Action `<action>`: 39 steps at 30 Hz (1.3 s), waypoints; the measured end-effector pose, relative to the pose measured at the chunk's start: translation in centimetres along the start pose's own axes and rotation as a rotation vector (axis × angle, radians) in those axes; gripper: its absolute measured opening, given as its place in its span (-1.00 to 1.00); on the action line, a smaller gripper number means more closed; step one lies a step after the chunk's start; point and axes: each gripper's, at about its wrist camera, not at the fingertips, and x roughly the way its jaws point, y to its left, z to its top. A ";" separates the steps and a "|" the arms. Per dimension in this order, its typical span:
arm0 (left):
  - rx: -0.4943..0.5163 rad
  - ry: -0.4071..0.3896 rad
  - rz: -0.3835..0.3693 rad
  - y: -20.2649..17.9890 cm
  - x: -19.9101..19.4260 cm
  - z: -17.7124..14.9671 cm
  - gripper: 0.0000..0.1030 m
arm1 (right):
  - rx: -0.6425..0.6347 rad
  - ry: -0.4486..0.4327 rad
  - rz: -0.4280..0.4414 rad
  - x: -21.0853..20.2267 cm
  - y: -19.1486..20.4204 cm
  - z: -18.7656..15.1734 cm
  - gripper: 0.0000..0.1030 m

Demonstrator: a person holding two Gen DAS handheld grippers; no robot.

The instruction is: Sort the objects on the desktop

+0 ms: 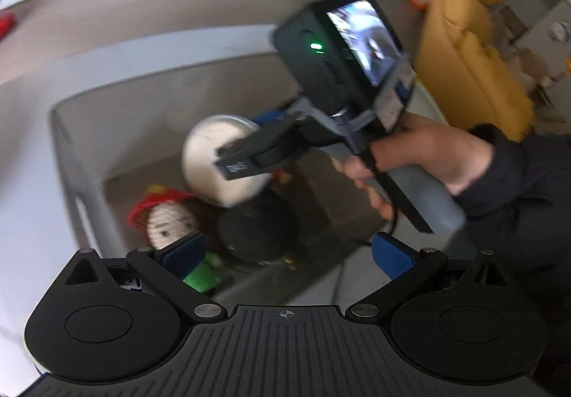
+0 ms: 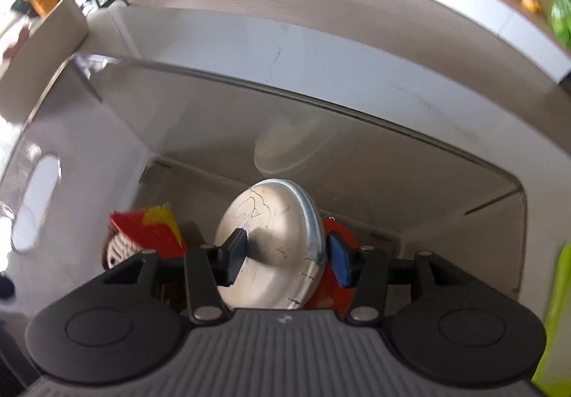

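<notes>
Right gripper [image 2: 287,256] reaches down into the grey plastic storage bin [image 2: 107,154], jaws part-open around a round cream-white metal tin [image 2: 267,254]; the black left pad touches its face, and a slim gap shows at the blue right pad. Tin sits above a crocheted doll with red-yellow hat [image 2: 142,236] and an orange item. Left gripper [image 1: 285,254] is wide open and empty over the bin's near edge.

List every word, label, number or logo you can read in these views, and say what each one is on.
White label on a finger of the right gripper: characters too blurred to read.
Round metal tin: scribbles and tick marks only, no words.
No other text is readable.
</notes>
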 end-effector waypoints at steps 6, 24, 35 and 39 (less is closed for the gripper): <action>-0.074 0.017 -0.013 2.4 0.9 0.4 1.00 | -0.047 -0.020 -0.035 -0.8 0.5 -0.7 0.38; 0.064 0.028 0.003 -0.9 0.1 -1.1 1.00 | -0.017 0.188 0.263 -2.7 -1.3 -7.1 0.13; -0.073 0.161 -0.158 -0.6 0.7 -4.8 1.00 | 0.017 0.330 0.379 -3.4 -1.7 -12.5 0.14; -0.087 0.220 -0.180 -0.6 1.7 -5.8 1.00 | -0.015 0.321 0.340 -4.3 0.0 -13.0 0.27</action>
